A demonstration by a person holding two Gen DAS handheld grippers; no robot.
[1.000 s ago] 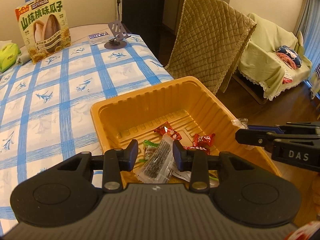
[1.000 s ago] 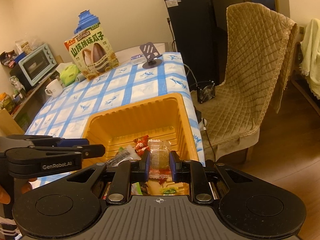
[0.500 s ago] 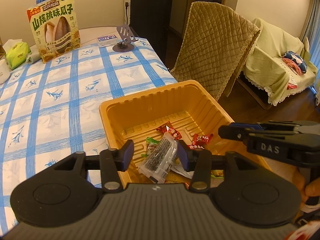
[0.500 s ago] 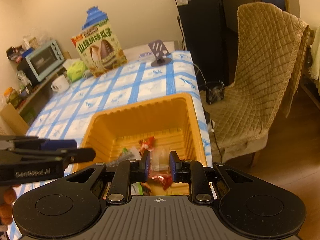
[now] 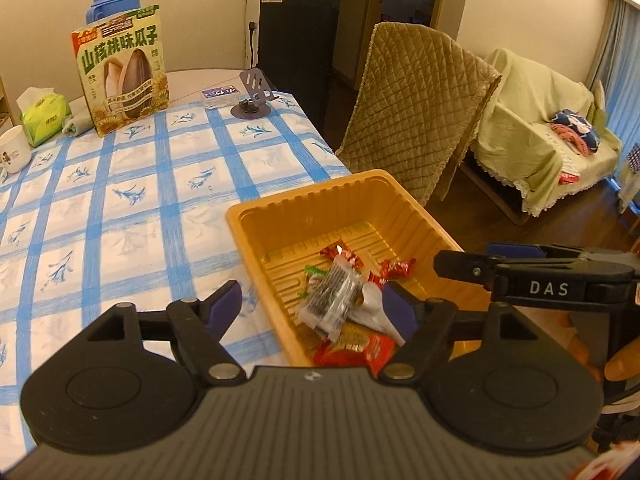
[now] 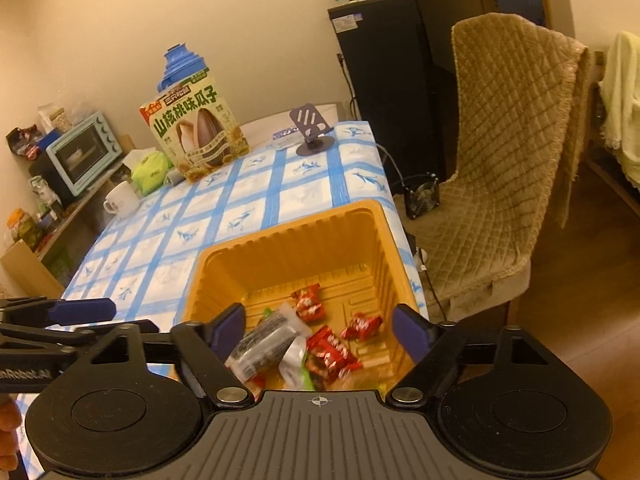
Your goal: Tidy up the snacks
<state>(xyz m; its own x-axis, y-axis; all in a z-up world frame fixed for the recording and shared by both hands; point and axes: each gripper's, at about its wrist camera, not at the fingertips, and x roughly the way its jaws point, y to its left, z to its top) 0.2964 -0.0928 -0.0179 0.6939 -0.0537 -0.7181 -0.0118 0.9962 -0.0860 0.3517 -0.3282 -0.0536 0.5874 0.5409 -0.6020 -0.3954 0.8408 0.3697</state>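
Both tongs, the left tongs (image 5: 316, 304) and the right tongs (image 6: 320, 332), are spread wide and nothing is held, probably because the snacks (image 6: 316, 344) are already collected in the orange tray (image 6: 280, 248), placed at the counter (image 5: 120, 200) edge.

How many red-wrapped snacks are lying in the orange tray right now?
3: one red-wrapped snack farthest back in the orange plastic tray, one to its right, one larger nearest. Others may hide beneath.
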